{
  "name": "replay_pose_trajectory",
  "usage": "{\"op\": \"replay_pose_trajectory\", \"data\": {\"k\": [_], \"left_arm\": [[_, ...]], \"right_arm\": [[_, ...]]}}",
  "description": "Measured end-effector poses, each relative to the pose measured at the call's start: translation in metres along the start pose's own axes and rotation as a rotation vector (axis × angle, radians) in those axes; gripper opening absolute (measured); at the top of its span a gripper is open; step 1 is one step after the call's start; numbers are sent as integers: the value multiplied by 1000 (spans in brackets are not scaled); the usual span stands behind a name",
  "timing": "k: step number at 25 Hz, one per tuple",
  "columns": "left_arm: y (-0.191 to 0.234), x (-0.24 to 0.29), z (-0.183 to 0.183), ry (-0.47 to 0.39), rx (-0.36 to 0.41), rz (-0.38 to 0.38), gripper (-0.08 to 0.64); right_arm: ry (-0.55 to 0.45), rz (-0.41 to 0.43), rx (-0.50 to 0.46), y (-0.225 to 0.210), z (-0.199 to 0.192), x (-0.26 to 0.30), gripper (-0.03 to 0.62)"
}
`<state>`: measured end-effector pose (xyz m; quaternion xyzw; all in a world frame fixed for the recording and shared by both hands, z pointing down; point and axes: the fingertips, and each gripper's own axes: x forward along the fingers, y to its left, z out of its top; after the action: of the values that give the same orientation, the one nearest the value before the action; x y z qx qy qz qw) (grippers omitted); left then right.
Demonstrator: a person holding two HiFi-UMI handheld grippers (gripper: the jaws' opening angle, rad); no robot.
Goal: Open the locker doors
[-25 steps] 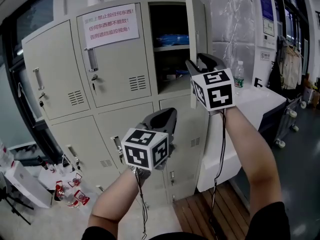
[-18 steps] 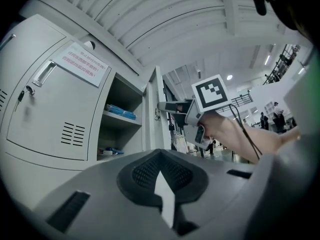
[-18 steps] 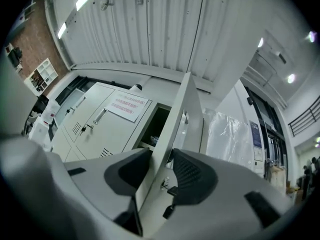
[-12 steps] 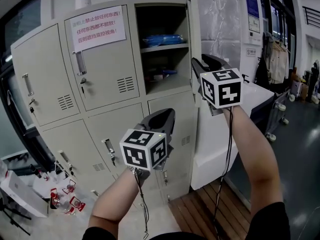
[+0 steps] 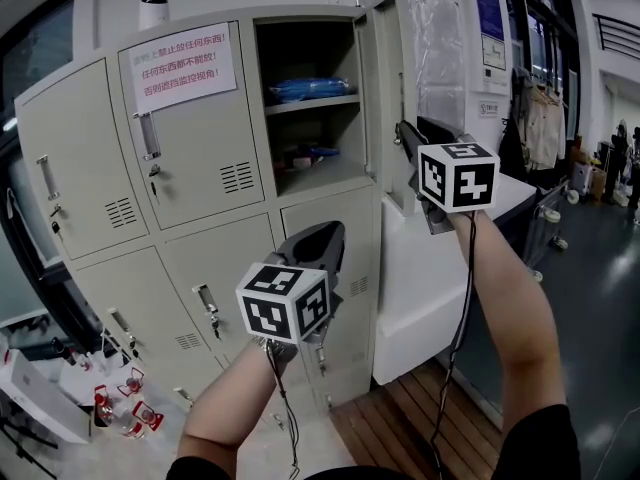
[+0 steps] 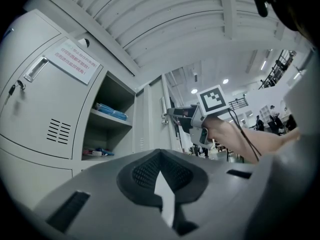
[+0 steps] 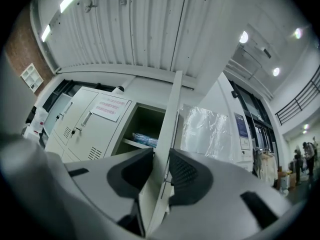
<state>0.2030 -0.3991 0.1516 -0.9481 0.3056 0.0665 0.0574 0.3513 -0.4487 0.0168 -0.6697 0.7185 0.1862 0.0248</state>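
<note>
1. Locker (image 5: pixel 240 258) – a grey steel unit with several doors, standing against the wall in front of the person.
2. Open door (image 5: pixel 392 88) – the top right one. It stands swung out to the right, nearly square to the locker front, with its free edge towards the person.
3. Compartment (image 5: pixel 300 43) behind it is exposed. A shelf (image 5: pixel 312 103) carries a blue packet (image 5: pixel 312 88); small items lie on the compartment floor below, too small to identify.
4. Right hand-held gripper (image 7: pixel 161 169):
   - It is raised at the free edge of the open door.
   - The door panel runs between its jaws, with a pad against each face, so the hand-held gripper grips the door.
   - The jaws have just been closing onto it and now stand about half apart.
5. Left hand-held gripper (image 5: pixel 328 232):
   - It is held lower, in front of the closed lower doors and apart from them.
   - Its jaw tips meet, with nothing between them.
6. Remaining doors are closed. The top middle door (image 5: pixel 200 158) bears a paper notice (image 5: pixel 182 66) with red print and a vertical handle (image 5: pixel 148 136).
</note>
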Motion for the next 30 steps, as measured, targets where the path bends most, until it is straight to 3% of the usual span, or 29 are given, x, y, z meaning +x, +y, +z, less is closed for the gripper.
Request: {"op": "replay_pose_trajectory", "data": {"k": [9, 20, 30], "left_arm": [[-15, 16, -1, 3, 2, -13, -2], [-16, 17, -2, 2, 7, 0, -2], [-6, -6, -1, 14, 1, 7, -2]], "right_arm": [[6, -43, 100, -45, -11, -7, 89], [-5, -59, 91, -54, -9, -10, 91], [-12, -126, 64, -44, -7, -25, 73]]}}
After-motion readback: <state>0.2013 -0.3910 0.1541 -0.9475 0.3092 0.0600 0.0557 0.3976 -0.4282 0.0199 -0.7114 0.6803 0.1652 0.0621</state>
